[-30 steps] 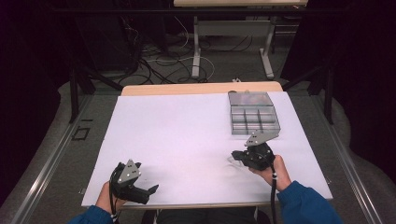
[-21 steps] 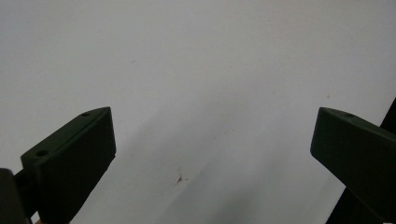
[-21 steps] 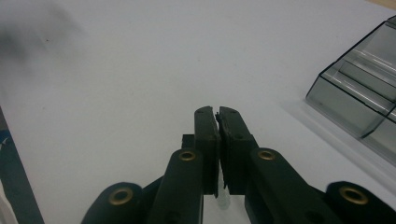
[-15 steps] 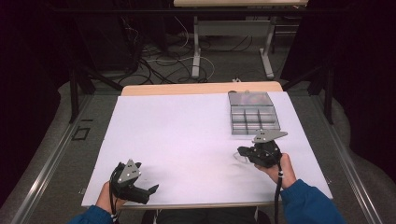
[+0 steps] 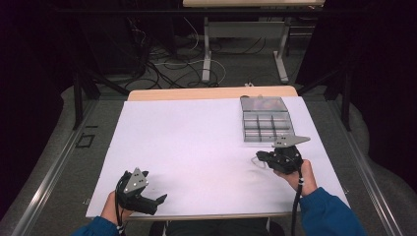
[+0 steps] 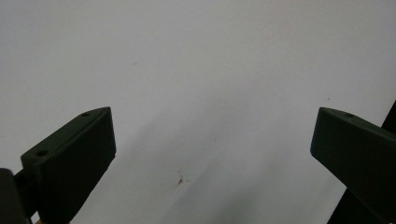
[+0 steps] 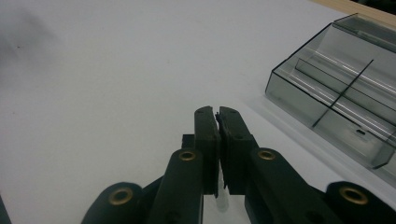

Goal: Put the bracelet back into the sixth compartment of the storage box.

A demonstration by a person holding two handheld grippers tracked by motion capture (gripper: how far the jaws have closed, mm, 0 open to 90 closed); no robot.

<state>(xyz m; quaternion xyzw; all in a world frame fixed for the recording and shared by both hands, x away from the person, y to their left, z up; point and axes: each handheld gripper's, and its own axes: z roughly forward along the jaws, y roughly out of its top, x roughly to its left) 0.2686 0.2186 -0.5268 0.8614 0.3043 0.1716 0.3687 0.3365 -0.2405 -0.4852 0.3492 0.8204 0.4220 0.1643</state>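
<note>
The right tool (image 7: 217, 112) is kept pinched shut, nothing clearly held, near the compartment box (image 5: 266, 124) by the desk's (image 5: 196, 142) far right corner; the left tool (image 5: 147, 199) is spread wide, empty, at the near edge.

Left hand-held gripper (image 5: 156, 200) rests near the white surface's (image 5: 196, 142) front edge; right hand-held gripper (image 5: 260, 157) sits just beside the compartment box (image 5: 265, 120).

A clear grey compartment box (image 5: 267, 123) is sitting flat near the far right corner of the white table (image 5: 196, 147), its long sides running toward the far edge. Thin dividers are splitting its near part into a grid of small square cells, while a wider section is lying at the far end. In the right gripper view the box (image 7: 341, 88) is showing see-through walls and one small item in a near cell
</note>
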